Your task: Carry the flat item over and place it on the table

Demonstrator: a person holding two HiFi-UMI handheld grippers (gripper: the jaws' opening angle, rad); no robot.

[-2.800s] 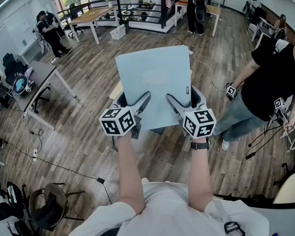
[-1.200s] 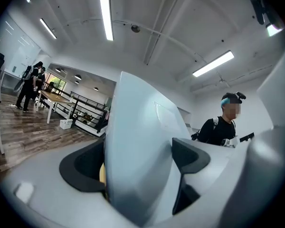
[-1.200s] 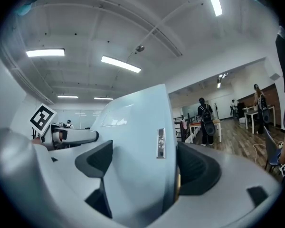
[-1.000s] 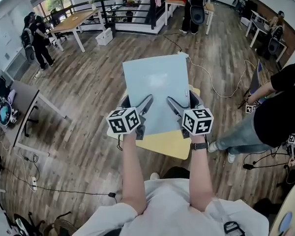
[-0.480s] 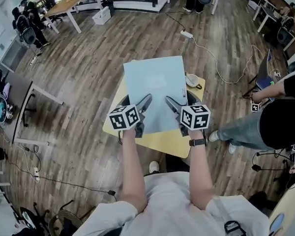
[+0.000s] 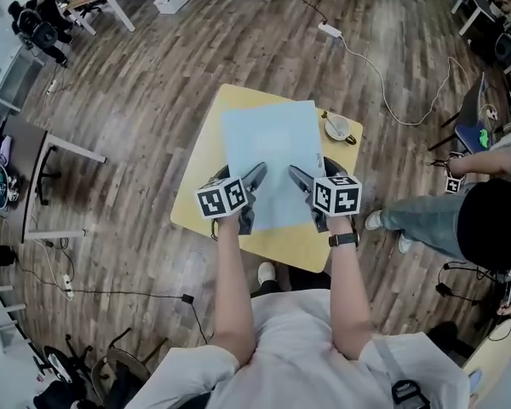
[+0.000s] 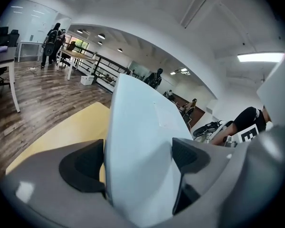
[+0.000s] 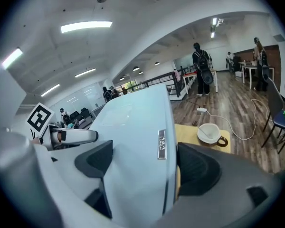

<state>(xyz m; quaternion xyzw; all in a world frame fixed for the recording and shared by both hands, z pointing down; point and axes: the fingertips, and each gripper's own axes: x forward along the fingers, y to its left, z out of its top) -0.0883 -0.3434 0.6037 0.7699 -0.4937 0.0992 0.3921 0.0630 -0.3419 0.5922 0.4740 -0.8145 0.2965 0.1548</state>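
Note:
A pale blue flat board (image 6: 271,156) is held level above a small yellow table (image 6: 206,162). My left gripper (image 6: 254,177) is shut on the board's near left edge and my right gripper (image 6: 297,177) on its near right edge. In the left gripper view the board (image 7: 133,141) stands clamped between the dark pads (image 7: 83,165), with the yellow table (image 7: 61,132) underneath. The right gripper view shows the board (image 8: 133,146) pinched between the pads (image 8: 197,167), with a small label on its edge.
A white cup with a dark handle (image 6: 337,127) stands on the table's far right corner, also seen as the cup (image 8: 211,133) from the right gripper. A person's legs (image 6: 417,216) are close on the right. A cable and power strip (image 6: 330,30) lie on the wooden floor beyond.
I have walked up to the yellow table: it has come fully under the board, and the cup is now in view. Both grippers keep their hold on the board.

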